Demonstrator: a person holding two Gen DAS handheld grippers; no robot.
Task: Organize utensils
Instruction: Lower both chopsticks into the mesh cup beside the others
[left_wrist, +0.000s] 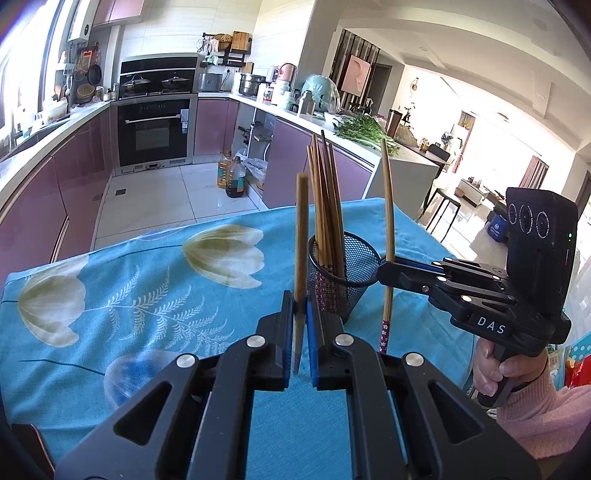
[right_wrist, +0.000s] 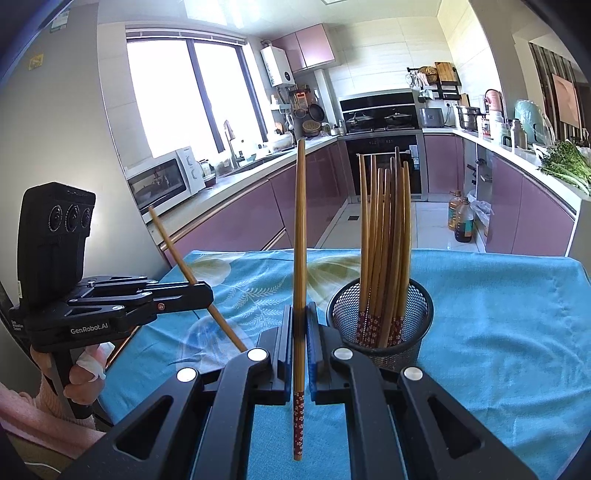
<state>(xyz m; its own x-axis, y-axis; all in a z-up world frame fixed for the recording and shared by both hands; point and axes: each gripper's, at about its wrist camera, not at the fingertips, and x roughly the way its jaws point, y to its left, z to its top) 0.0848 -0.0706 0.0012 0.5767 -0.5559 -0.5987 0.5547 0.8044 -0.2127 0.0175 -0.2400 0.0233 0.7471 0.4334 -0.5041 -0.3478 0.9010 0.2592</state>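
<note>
The mesh cup (right_wrist: 380, 317) stands on the blue cloth (right_wrist: 498, 314) and holds a bundle of chopsticks (right_wrist: 384, 236) upright. The left gripper (left_wrist: 300, 314) is clamped on one chopstick (left_wrist: 301, 236), held near-vertical just beside the cup, on its left. The right gripper (right_wrist: 300, 325) is clamped on a second chopstick (right_wrist: 300, 258), also upright, just left of the cup, patterned end down. Both chopsticks are clear of the cup rim. Bare cloth lies right of the cup, up to the table edge (right_wrist: 576, 266).
</note>
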